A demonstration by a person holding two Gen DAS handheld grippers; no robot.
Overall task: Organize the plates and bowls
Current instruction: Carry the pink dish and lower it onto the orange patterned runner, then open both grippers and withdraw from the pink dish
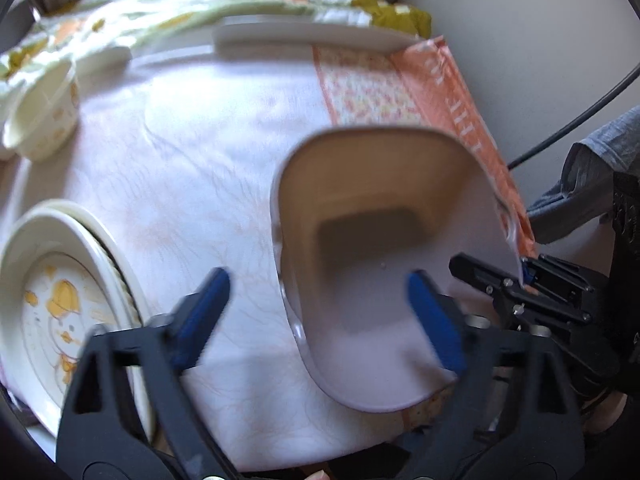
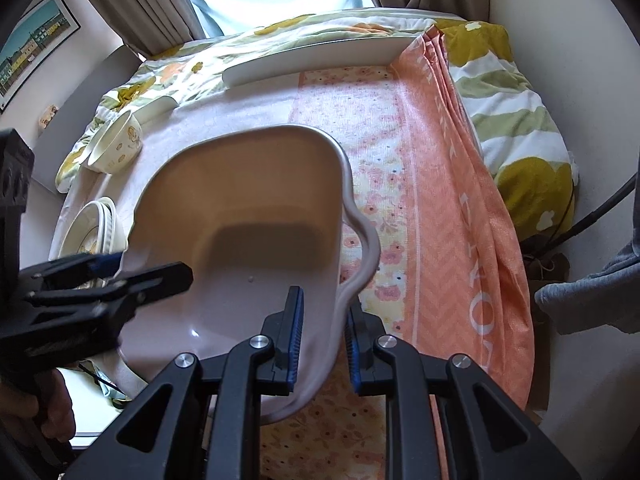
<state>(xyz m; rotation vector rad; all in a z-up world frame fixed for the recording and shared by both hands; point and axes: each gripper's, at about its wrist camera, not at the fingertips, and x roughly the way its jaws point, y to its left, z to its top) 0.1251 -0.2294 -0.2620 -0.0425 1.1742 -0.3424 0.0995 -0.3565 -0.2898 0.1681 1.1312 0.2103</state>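
Observation:
A large pale pink square bowl (image 1: 384, 240) (image 2: 248, 240) is held tilted above the cloth-covered table. My right gripper (image 2: 322, 340) is shut on its right rim; it also shows at the right in the left wrist view (image 1: 520, 284). My left gripper (image 1: 320, 316) is open, with the bowl's near left rim between its fingers, not clamped; it also shows in the right wrist view (image 2: 116, 270). A stack of white plates with a yellow cartoon print (image 1: 60, 304) (image 2: 94, 228) sits at the left. A small printed bowl (image 1: 48, 116) (image 2: 120, 140) stands further back left.
A long white plate (image 1: 308, 34) (image 2: 316, 58) lies at the table's far edge. An orange patterned cloth (image 2: 448, 200) covers the right side; a floral quilt (image 2: 512, 92) lies beyond. A black cable (image 1: 580, 112) runs at the right. A grey sleeve (image 2: 592, 296) is at the right.

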